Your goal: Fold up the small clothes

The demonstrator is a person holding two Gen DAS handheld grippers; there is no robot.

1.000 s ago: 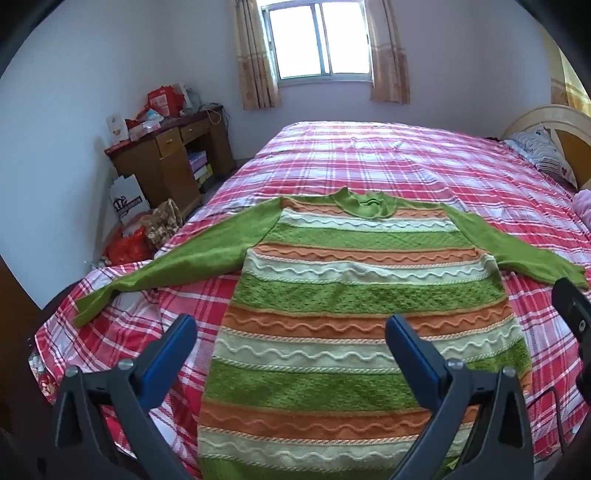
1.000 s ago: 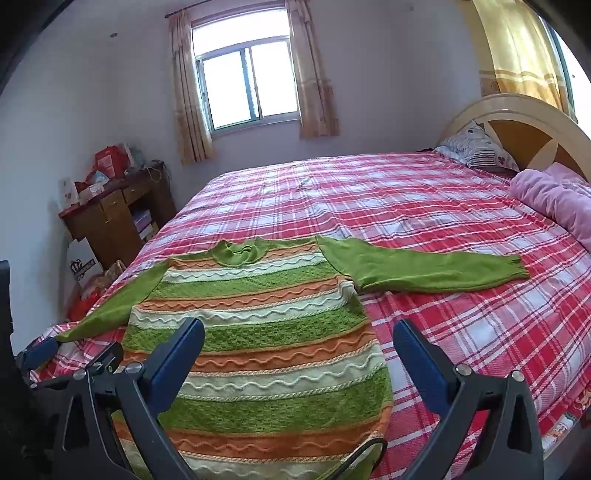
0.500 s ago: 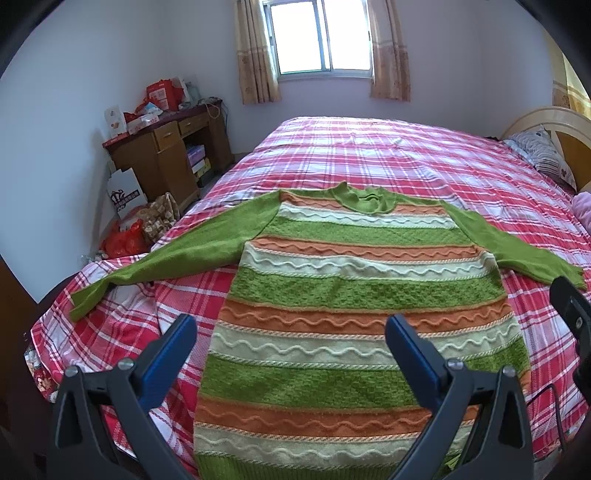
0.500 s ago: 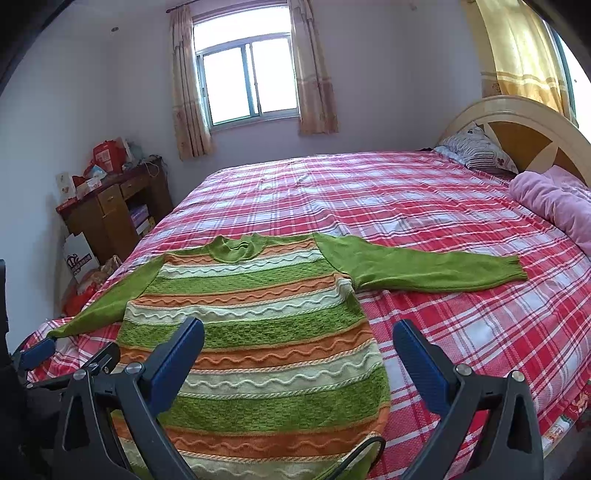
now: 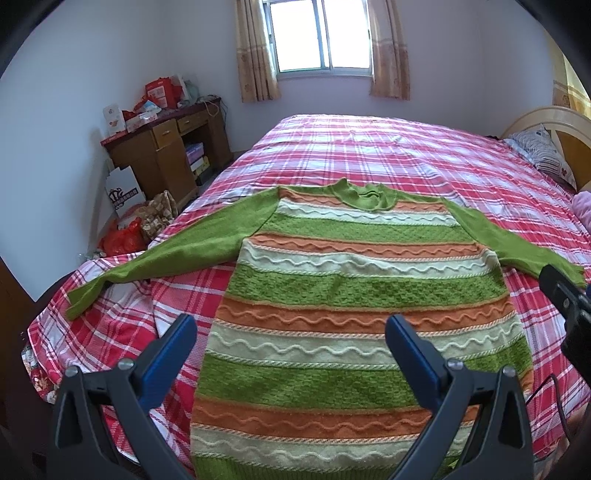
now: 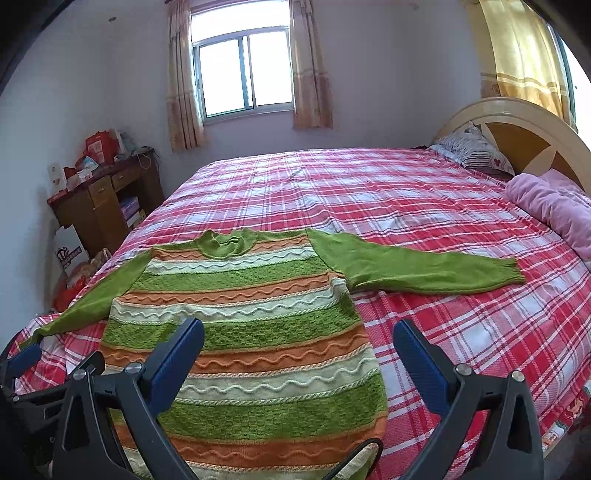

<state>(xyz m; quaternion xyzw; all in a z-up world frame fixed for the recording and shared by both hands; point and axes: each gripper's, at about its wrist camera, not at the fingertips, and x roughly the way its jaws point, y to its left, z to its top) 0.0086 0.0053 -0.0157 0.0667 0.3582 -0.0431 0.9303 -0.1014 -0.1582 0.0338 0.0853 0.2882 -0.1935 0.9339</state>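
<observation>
Knitted sweater, banded in nubby green, orange and cream waves, lies flat on the plaid bed; left hand-held gripper and right hand-held gripper gape wide, empty.

Sweater hem — cut off by the bottom edge

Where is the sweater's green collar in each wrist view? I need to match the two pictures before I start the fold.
Left wrist view: the collar sits just right of centre, above the striped body, on the far side of the sweater.
Right wrist view: the collar sits left of centre, at mid height.
Shared landmark: the window on the far wall, above the collar in both views.
</observation>
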